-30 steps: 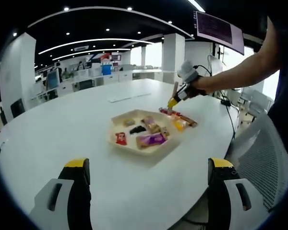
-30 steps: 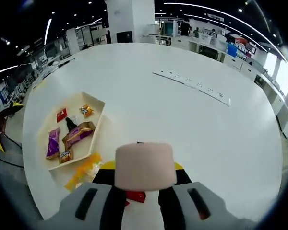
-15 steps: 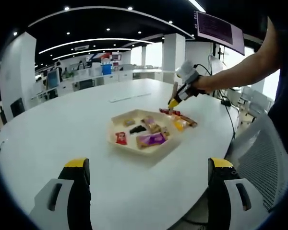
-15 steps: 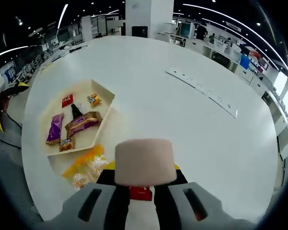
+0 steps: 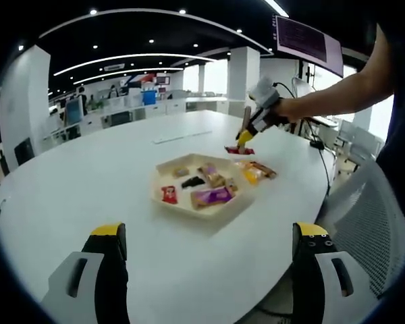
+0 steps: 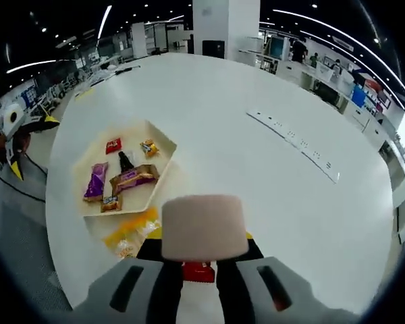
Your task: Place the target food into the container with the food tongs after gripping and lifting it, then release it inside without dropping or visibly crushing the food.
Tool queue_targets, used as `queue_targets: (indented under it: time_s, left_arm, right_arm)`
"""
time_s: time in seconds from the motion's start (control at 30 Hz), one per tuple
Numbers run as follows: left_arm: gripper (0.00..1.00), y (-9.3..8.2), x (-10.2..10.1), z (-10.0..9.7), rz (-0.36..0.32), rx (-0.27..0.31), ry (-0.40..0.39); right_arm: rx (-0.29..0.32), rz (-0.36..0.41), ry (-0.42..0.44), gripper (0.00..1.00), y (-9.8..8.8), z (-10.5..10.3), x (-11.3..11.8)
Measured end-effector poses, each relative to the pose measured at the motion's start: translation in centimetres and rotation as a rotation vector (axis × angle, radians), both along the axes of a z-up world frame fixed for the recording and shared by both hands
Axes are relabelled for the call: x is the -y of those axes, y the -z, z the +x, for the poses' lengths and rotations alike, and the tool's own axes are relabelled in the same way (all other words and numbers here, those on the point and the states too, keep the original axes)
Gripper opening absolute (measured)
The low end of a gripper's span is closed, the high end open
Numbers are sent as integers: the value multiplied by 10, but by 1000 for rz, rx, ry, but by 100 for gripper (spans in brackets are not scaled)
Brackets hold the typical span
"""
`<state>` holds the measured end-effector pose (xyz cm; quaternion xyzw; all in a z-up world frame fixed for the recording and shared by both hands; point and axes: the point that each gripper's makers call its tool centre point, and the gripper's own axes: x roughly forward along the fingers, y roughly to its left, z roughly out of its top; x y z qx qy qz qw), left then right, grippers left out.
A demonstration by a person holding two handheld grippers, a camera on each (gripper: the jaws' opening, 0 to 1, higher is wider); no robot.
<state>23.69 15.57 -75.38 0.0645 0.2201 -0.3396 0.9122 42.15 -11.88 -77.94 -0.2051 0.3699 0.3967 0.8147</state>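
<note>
Beige tray (image 5: 163,197) (image 6: 163,140) sat on white table (image 5: 74,182) (image 6: 256,175), below and beside tongs. In tray: red packet (image 5: 169,194) (image 6: 113,145), purple packet (image 5: 212,196) (image 6: 94,190), dark piece (image 5: 193,181) (image 6: 125,161), brown wrapper (image 5: 211,175) (image 6: 132,179), small orange snack (image 6: 148,148).

Tongs (image 5: 245,132) rode in right gripper (image 5: 245,138) (image 6: 198,266), tips pressed together, pinching red snack packet (image 5: 239,150) (image 6: 198,271), lifted clear of table beyond tray's far edge.

Yellow-orange packets (image 5: 254,171) (image 6: 129,233) lay on table under tongs, just outside tray.

Left gripper (image 5: 209,236) near table edge, jaws spread wide, holding nothing.
</note>
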Motion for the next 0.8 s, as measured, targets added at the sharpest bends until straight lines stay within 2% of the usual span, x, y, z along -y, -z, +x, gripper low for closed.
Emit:
queue_targets:
  time_s: [0.13, 0.47, 0.8]
  left_arm:
    - [99, 1, 1, -1, 4, -3, 3]
    - [99, -1, 1, 0, 1, 7, 8]
    - [99, -2, 2, 0, 3, 15, 16]
  right_arm:
    - [8, 13, -25, 17, -19, 5, -3]
    - [41, -12, -106, 17, -64, 12, -9]
    - [54, -10, -150, 17, -91, 13, -15]
